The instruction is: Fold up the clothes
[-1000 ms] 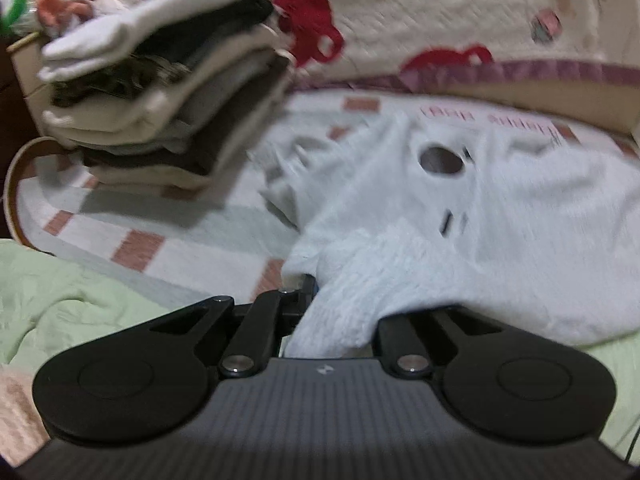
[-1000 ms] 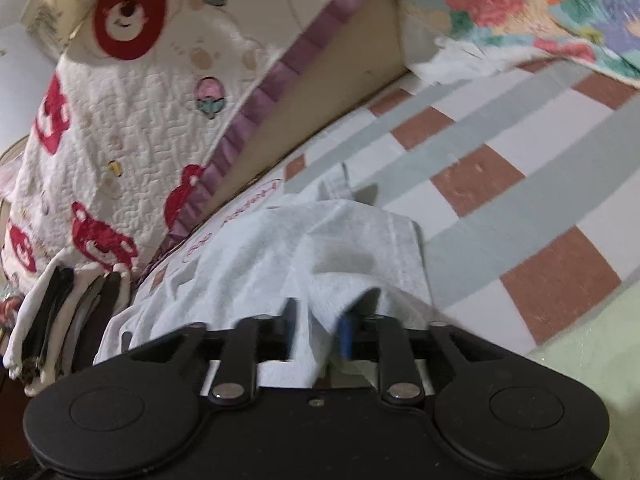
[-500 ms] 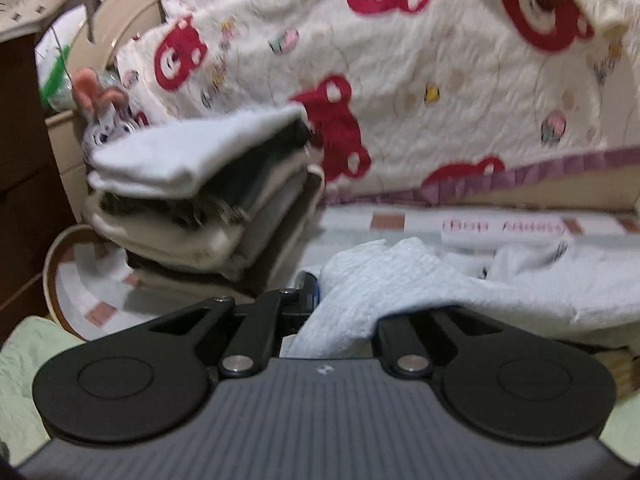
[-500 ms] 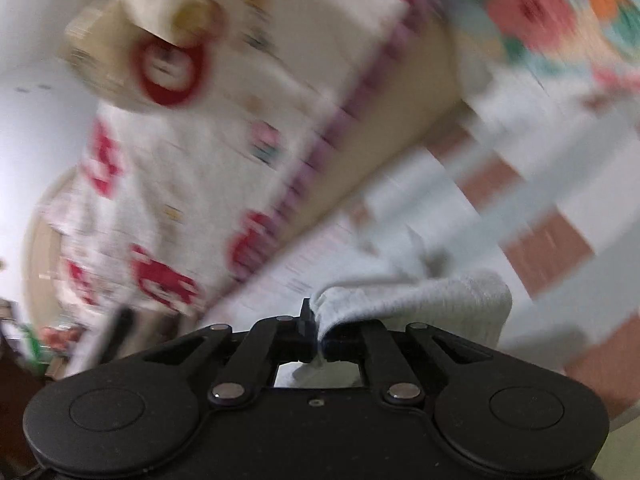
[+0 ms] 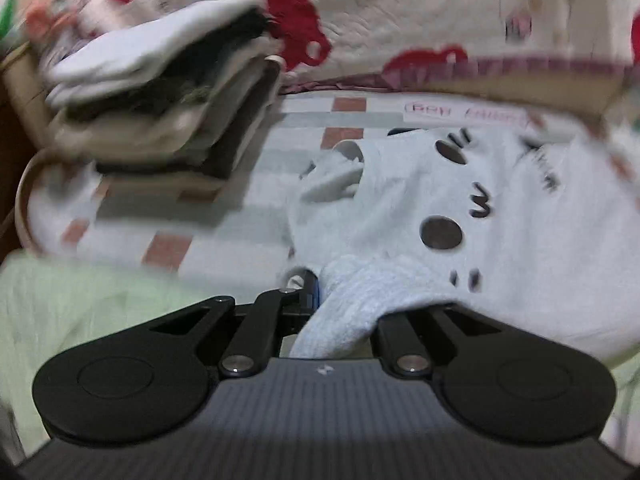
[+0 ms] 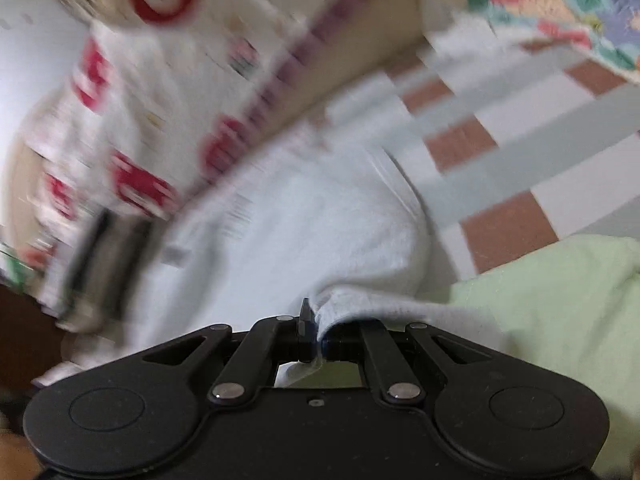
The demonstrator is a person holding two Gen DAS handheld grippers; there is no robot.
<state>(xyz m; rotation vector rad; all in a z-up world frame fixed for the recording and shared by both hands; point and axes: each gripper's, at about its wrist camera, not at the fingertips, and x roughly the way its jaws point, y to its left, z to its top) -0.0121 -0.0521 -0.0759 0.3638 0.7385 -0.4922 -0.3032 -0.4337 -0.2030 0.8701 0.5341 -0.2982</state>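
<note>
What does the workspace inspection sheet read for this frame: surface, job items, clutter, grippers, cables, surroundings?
Surface: checked bedcover in white, grey and rust squares, with a green sheet at the near edge.
Job's things: white garment with a printed face, spread on the bedcover; folded stack beside it, towards the left.
Clutter: nothing seen.
Grippers: left gripper shut on the garment's near edge; right gripper shut on another edge of the same garment.
Cables: nothing seen.
Surroundings: bear-print blanket behind the bed; floral quilt at the far corner; right view badly blurred.
</note>
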